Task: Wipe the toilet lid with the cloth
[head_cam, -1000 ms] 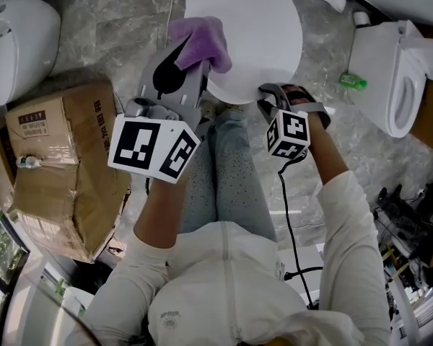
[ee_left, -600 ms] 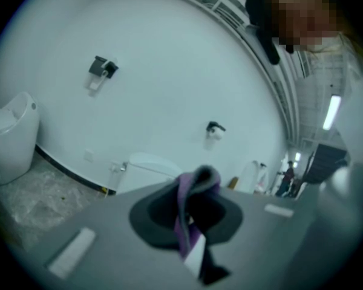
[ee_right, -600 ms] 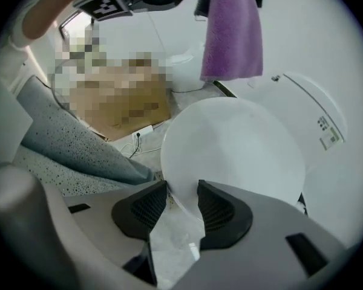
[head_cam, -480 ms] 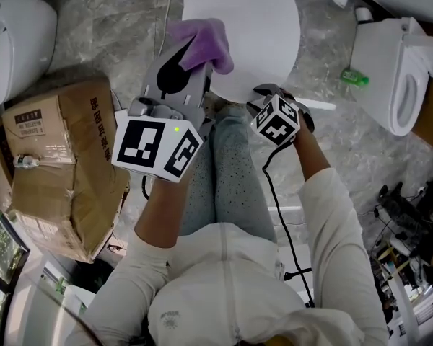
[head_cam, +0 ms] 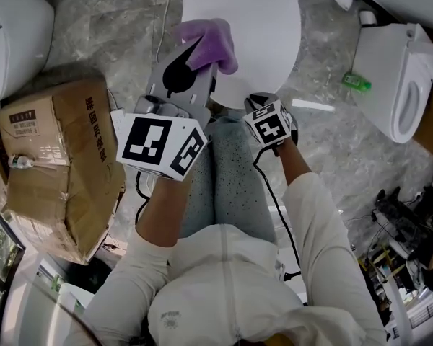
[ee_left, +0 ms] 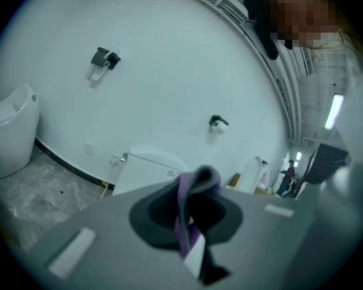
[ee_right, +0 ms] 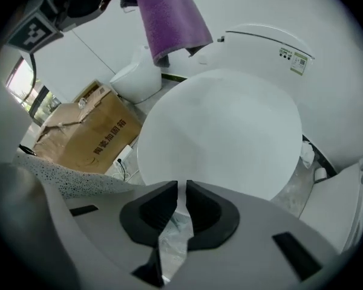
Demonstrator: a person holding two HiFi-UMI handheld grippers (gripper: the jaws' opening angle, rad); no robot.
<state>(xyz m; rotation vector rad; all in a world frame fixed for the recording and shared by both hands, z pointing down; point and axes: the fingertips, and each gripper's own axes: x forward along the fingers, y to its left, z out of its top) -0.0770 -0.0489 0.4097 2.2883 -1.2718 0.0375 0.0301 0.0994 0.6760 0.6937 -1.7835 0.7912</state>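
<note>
Left tongs [head_cam: 196, 62] clench the purple cloth [head_cam: 211, 40] over the lid's [head_cam: 256, 27] edge; right tongs [ee_right: 181, 191], empty, have just been closing to a narrow slit.

Left gripper [ee_left: 191, 215], jaws closed on purple cloth [ee_left: 184, 193] — toilet tank [ee_left: 146, 167] behind

Likely a bathroom-fixture showroom or storeroom: several white ceramic toilets [head_cam: 242, 27] on a grey marbled floor [head_cam: 108, 34], beside a dented brown cardboard box [head_cam: 58, 164].
</note>
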